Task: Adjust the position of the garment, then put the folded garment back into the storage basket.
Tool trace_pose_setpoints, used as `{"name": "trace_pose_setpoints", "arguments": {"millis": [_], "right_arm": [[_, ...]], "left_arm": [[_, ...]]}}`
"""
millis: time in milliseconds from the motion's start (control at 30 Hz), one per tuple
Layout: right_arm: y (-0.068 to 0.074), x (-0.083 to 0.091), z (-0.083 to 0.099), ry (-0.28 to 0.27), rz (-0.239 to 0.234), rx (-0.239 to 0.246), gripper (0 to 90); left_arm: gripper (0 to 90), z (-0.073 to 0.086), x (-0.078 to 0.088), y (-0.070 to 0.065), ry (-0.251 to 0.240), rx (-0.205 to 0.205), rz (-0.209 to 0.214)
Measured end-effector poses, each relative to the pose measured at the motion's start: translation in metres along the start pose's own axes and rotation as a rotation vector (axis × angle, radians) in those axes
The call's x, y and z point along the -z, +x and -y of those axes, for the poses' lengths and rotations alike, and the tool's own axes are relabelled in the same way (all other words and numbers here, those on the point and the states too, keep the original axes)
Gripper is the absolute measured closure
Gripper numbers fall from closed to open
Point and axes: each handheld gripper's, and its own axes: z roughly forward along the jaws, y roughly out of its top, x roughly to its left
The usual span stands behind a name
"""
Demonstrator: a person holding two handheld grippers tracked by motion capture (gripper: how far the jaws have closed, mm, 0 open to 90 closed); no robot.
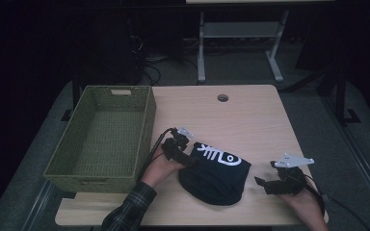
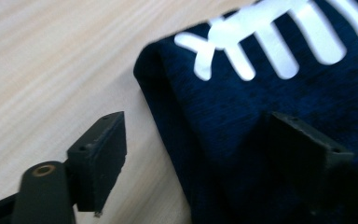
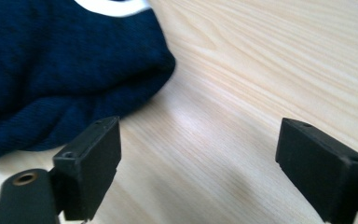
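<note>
**Left jaws astride the shirt's edge, right jaws wide over bare bench**

Folded navy T-shirt (image 1: 215,174) with a white fish-bone print (image 1: 218,156) lying on the bench (image 1: 250,115), toward the near edge, between the two hands; long axis running roughly from upper left to lower right in the high view; green woven basket (image 1: 101,137) empty at the left, nearer the left hand

Left gripper (image 1: 182,153) at the shirt's left edge, touching it; in the left gripper view, jaws open, one over bare wood just beside the folded edge (image 2: 168,116), the other over the dark cloth, so the edge lies between them; not closed on anything yet

Right gripper (image 1: 270,183) just off the shirt's right side; in the right gripper view, jaws spread wide, holding nothing, cloth corner (image 3: 140,70) lying ahead and to the left of the jaws, apart from them

Judged nearer to a grip: the left; likely next a pinch on that edge, with the right needing to close in toward the cloth first
</note>
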Motion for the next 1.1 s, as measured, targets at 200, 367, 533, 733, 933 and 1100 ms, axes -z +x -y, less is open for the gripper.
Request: {"name": "trace_pose_setpoints", "arguments": {"millis": [200, 367, 533, 733, 933, 1100], "right_arm": [[-0.006, -0.009, 0.004, 0.028, 0.015, -0.02, 11.8], [-0.006, -0.017, 0.005, 0.053, 0.032, -0.021, 10.9], [-0.007, -0.021, 0.007, 0.057, 0.038, -0.031, 10.8], [-0.011, -0.022, 0.01, 0.035, 0.033, -0.043, 9.0], [-0.011, -0.023, 0.011, 0.027, 0.035, -0.044, 8.4], [-0.011, -0.023, 0.01, 0.028, 0.039, -0.047, 8.3]], "left_arm": [[18.0, 0.004, -0.01, 0.0, 0.017, 0.026, 0.021], [18.1, 0.006, -0.013, 0.003, 0.031, 0.03, 0.044], [18.9, 0.008, -0.015, 0.004, 0.027, 0.04, 0.069], [28.6, 0.008, -0.014, 0.004, 0.021, 0.032, 0.105], [40.7, 0.009, -0.014, 0.002, 0.016, 0.031, 0.142], [51.6, 0.009, -0.014, 0.003, 0.021, 0.033, 0.184]]}}
